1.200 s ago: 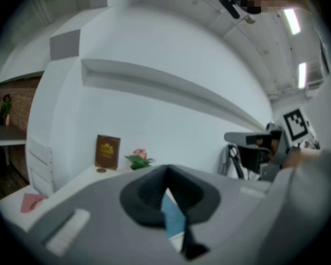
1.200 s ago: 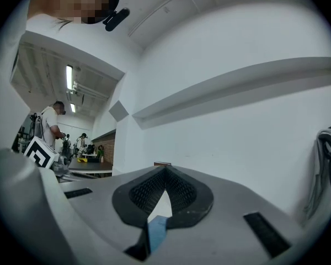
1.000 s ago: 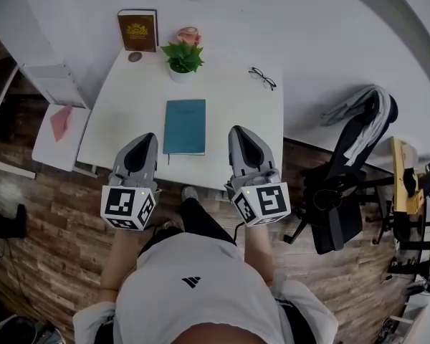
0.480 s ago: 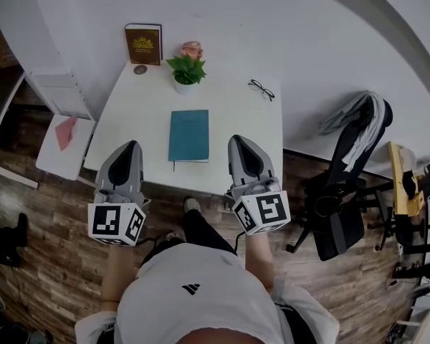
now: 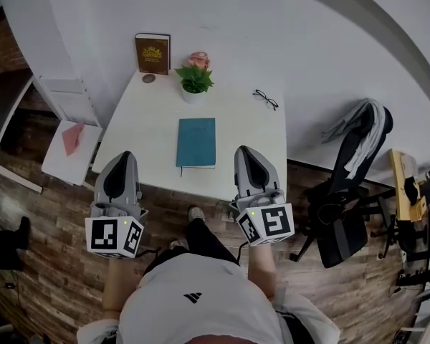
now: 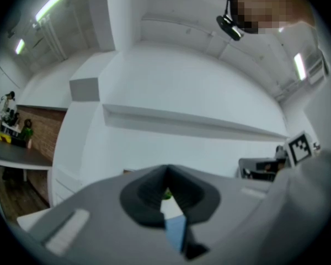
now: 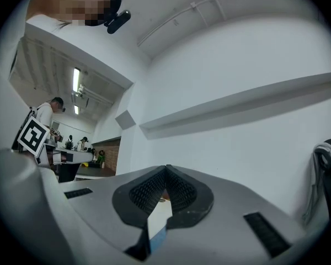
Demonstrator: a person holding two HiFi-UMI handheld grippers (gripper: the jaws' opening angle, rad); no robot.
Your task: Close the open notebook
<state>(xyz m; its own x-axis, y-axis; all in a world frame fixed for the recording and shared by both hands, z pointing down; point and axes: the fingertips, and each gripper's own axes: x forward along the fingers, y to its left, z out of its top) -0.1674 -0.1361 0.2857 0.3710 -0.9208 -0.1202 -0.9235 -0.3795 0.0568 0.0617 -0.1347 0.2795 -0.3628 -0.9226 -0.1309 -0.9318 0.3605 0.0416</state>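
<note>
**Head view.** A white worktop (image 5: 143, 142) stands against a white wall. The notebook (image 5: 196, 142) lies flat on it, shut, teal cover up, close to the front edge and roughly midway across. Behind it, near the wall, stands a small potted plant (image 5: 194, 81). A brown book (image 5: 152, 53) is propped upright against the wall at the back left corner, and a pair of glasses (image 5: 265, 99) lies toward the back right. The left tongs (image 5: 119, 158) hangs off the worktop's front left corner, above the wooden floor (image 5: 50, 242), well apart from the notebook. The right tongs (image 5: 246, 153) sits at the front edge, to the right of the notebook and not touching it. A dark office chair (image 5: 344, 192) with a grey garment over its back stands to the right.

**Left gripper view.** The jaws of the left tongs are pressed together with nothing between them. Through the narrow slit below the tips a sliver of green and a strip of blue show. Beyond is the white wall with a long ledge (image 6: 198, 123).

**Right gripper view.** The right tongs is likewise closed, its ribbed pads (image 7: 146, 192) meeting at the tips, empty. A strip of white and blue shows through the gap beneath.
</note>
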